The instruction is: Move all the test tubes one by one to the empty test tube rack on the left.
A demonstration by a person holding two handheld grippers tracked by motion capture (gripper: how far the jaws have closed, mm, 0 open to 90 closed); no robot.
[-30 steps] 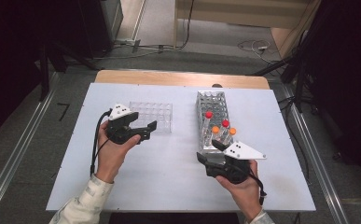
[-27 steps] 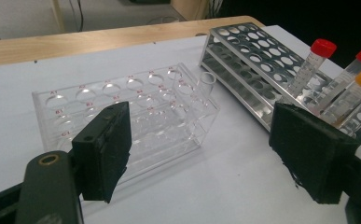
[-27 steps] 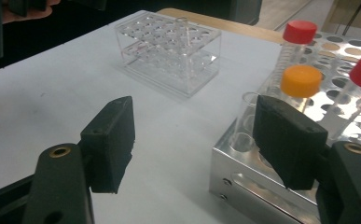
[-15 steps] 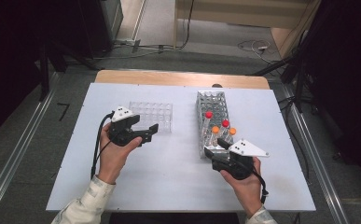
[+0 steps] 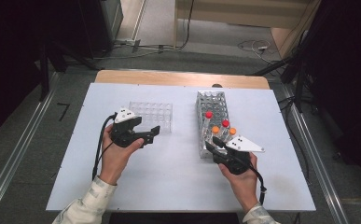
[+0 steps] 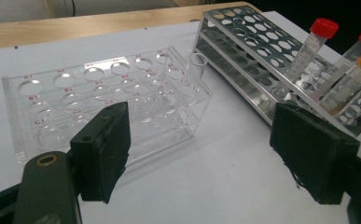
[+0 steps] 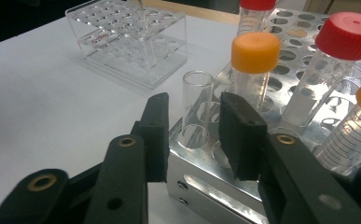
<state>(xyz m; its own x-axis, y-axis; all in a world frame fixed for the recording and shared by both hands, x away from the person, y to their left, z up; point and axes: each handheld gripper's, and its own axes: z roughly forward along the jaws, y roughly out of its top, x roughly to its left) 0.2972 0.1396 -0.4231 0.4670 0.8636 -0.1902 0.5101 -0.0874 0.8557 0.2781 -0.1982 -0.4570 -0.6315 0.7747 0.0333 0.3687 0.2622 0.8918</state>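
A metal tube rack (image 5: 212, 105) stands right of centre and holds capped tubes: red caps (image 5: 208, 114) (image 5: 225, 123) and orange caps (image 5: 215, 130) (image 5: 232, 131). An uncapped clear tube (image 7: 197, 107) stands in the rack's near corner. My right gripper (image 7: 194, 105) is open, with one jaw on each side of that tube and small gaps to the pads. A clear plastic rack (image 5: 152, 116) sits left of centre, with one uncapped tube (image 6: 197, 65) at its end. My left gripper (image 5: 154, 133) hovers just in front of it, wide open and holding nothing.
The white table top (image 5: 169, 186) has free room in front of both racks. A wooden strip (image 5: 178, 78) runs along its far edge. Metal rails (image 5: 308, 154) flank the table, and cables lie on the floor behind.
The right gripper has edged toward the metal rack's near corner, so its jaws now flank the uncapped tube. The left gripper has drifted slightly right, and its jaws stay wide.
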